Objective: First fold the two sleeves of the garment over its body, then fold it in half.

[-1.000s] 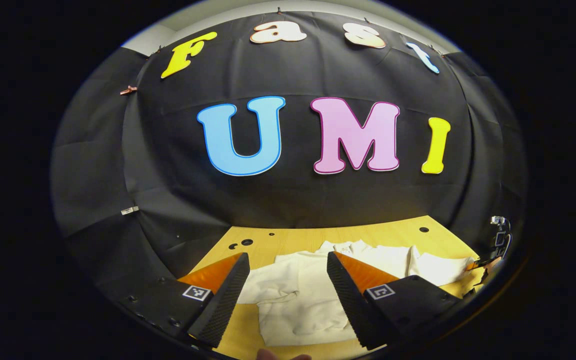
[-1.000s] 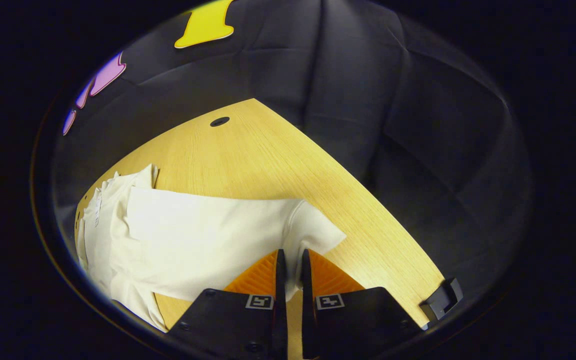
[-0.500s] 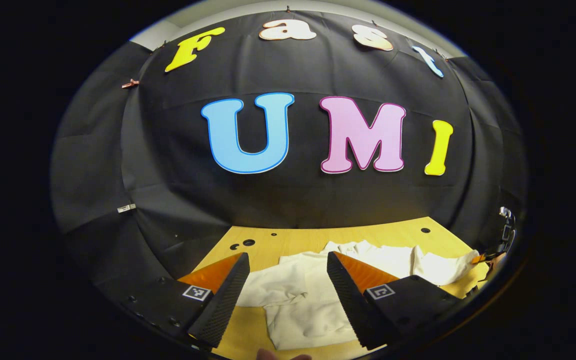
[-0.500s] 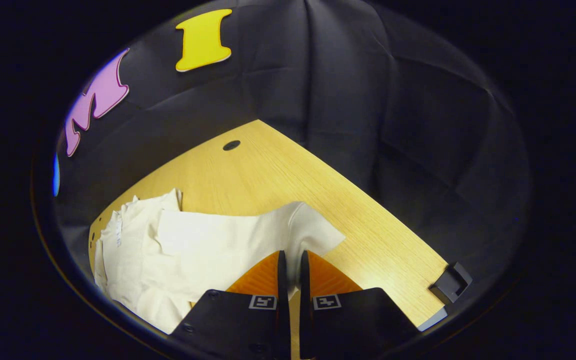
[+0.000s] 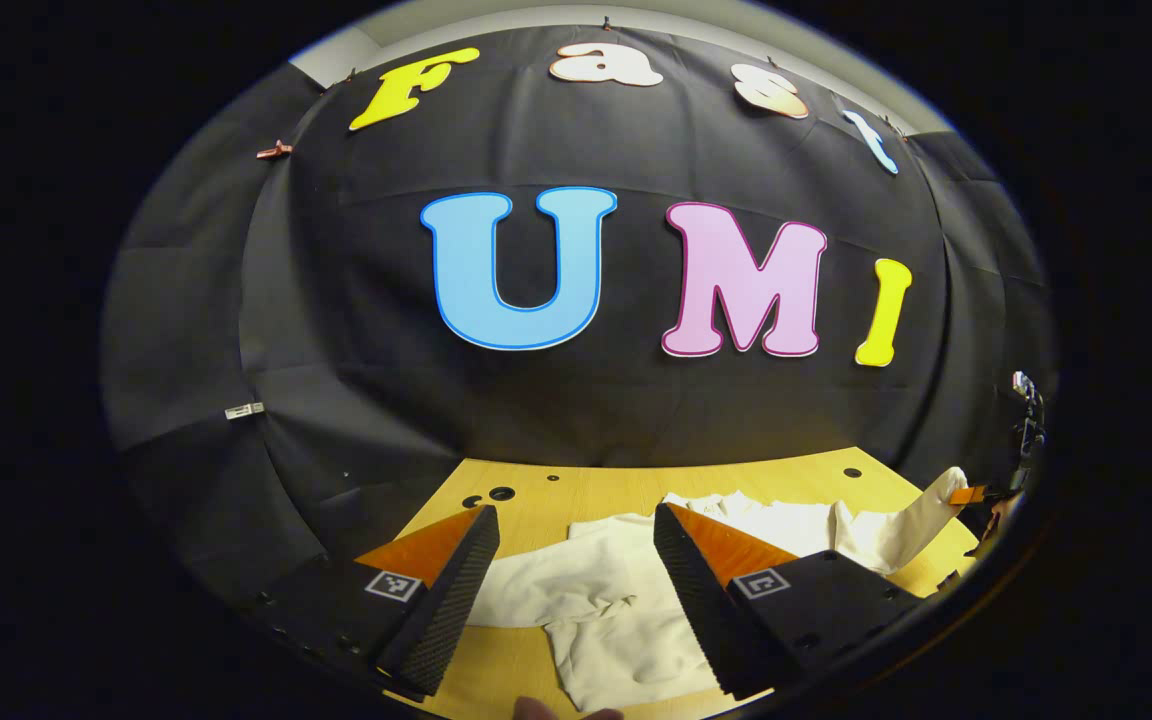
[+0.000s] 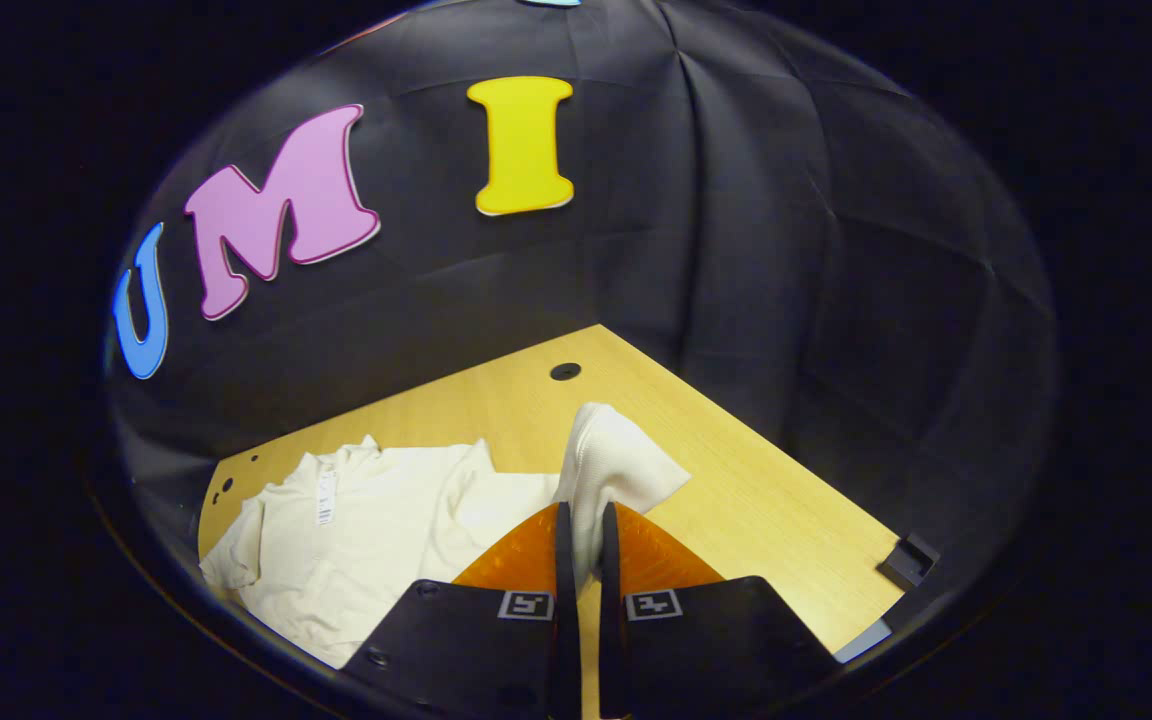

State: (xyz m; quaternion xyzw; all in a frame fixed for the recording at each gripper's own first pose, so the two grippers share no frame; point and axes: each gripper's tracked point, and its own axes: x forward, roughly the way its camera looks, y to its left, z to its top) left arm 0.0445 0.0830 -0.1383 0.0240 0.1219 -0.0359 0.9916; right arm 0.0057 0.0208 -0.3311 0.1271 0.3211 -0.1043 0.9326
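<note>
**Right sleeve pinched and raised, left gripper spread over the near sleeve**

In the left gripper view I see my left gripper [image 5: 568,585] with its two fingers spread wide apart, holding nothing. Between and below them lies one cream long-sleeved garment [image 5: 626,600] on the wooden table [image 5: 576,490]. Its long axis runs from near me toward the booth wall, collar end [image 5: 711,500] at the far side and hem toward me. One sleeve [image 5: 546,592] lies flat, stretching out sideways from the body toward my left finger. At the right rim of this view I count a second sleeve [image 5: 921,515], lifted off the table and held up by my other gripper [image 5: 976,495], which is small and hard to read there. The table has several dark holes [image 5: 501,493] near its far edge.

In the right gripper view my right gripper [image 6: 576,540] has its fingers pressed together on the cuff end of that right sleeve [image 6: 611,465], which stands up between them and folds over above the tips. The body of the garment [image 6: 356,540] lies flat to the left, collar with one label [image 6: 326,505] pointing toward the wall. One dark hole [image 6: 565,371] shows in the table [image 6: 756,520] beyond the sleeve, and one small dark bracket [image 6: 908,560] sits at the table's right edge.
</note>
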